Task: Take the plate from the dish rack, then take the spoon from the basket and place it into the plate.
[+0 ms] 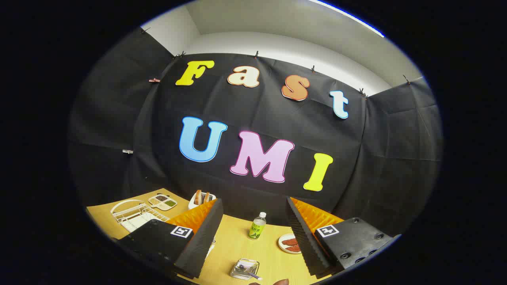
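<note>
Plate (138, 221) lies in the white dish rack (130, 211), beyond our left finger; the spoon (248, 271) waits in its basket (244, 269) between them. Our claw (253, 237) hangs open and empty; we judge swinging left next

Claw (253, 225) fingers wide apart w/ nothing between, bottle (257, 226) ahead, basket (244, 269) w/ spoon (248, 270) below

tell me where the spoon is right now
In the gripper view the spoon lies in the small basket on the wooden table, between the open tool fingers, nearer than the bottle.
</note>
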Available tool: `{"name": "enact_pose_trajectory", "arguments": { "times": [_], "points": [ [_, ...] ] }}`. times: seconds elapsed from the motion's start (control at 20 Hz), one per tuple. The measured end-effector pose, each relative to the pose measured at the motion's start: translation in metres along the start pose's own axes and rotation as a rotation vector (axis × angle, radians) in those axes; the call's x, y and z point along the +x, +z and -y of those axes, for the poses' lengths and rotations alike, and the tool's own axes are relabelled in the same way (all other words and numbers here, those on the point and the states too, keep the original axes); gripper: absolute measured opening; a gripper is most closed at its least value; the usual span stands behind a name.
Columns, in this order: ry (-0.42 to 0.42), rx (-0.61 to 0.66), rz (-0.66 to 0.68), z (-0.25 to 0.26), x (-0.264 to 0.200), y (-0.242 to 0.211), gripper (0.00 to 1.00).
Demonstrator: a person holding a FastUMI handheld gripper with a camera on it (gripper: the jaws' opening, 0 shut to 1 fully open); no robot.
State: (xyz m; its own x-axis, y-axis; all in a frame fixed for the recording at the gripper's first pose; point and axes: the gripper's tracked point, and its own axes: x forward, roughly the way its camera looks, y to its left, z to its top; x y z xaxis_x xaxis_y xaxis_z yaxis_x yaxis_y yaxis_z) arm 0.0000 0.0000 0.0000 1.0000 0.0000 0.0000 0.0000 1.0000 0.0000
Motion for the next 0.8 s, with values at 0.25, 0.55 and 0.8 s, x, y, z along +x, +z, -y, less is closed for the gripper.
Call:
{"name": "enact_pose_trajectory", "arguments": {
  "times": [0.25, 0.55, 0.8],
  "points": [
    [0.007, 0.015, -0.008, -0.004, 0.001, -0.001, 0.97],
    [0.018, 0.028, -0.018, -0.012, 0.003, -0.002, 0.97],
    [0.027, 0.029, -0.022, -0.020, 0.007, -0.002, 0.97]
  ]
}}
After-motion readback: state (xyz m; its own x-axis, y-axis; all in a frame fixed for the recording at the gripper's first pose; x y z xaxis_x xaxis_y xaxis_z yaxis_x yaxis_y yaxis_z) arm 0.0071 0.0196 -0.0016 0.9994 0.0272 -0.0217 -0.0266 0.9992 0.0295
